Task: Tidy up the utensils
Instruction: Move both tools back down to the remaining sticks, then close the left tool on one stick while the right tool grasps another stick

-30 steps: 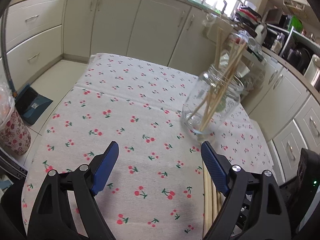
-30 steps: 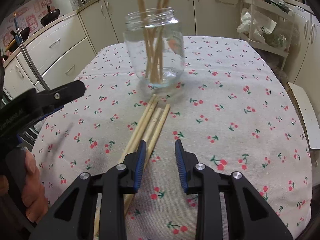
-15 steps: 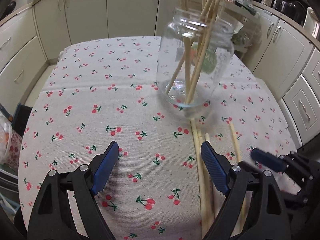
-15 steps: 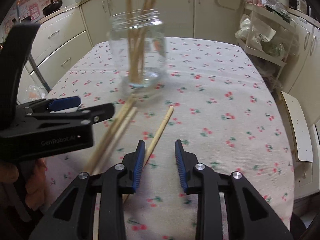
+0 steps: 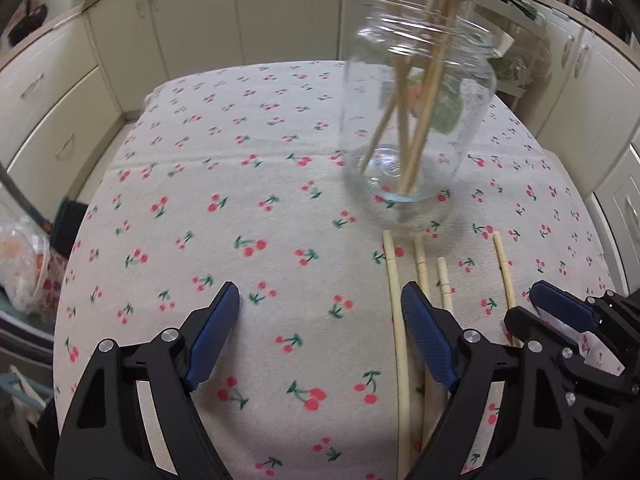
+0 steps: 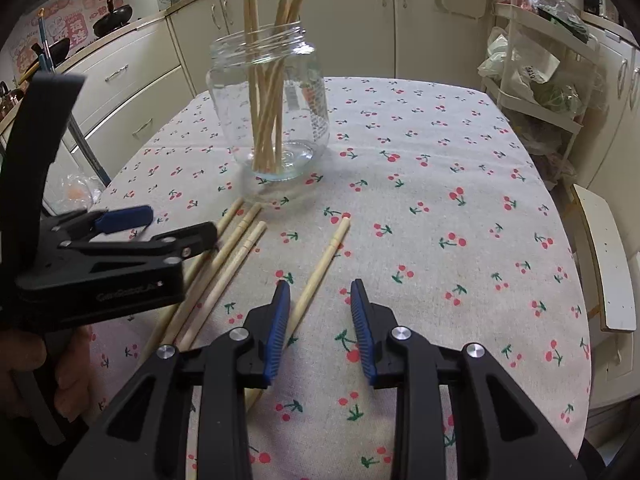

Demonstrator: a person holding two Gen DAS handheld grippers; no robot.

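A clear glass jar (image 5: 416,120) (image 6: 272,112) stands upright on the cherry-print tablecloth and holds several wooden chopsticks. Three chopsticks (image 6: 224,268) lie together in front of it, and a single chopstick (image 6: 320,268) (image 5: 505,276) lies apart to their right. My left gripper (image 5: 320,320) is open and empty; its right finger (image 5: 424,336) hangs over the group of three (image 5: 396,300). My right gripper (image 6: 320,312) is open and empty, just right of the single chopstick's near part. The left gripper also shows in the right wrist view (image 6: 156,226).
The tablecloth (image 6: 440,184) covers a small table with cream kitchen cabinets (image 5: 120,52) behind. A white rack with bags (image 6: 536,80) stands at the right, a white chair edge (image 6: 608,256) by the table's right side, and a plastic bag (image 5: 24,256) at the left.
My left gripper has swung round and closed in, so its right finger is now over the three chopsticks. My right gripper has moved in beside the single chopstick. Both stay open.
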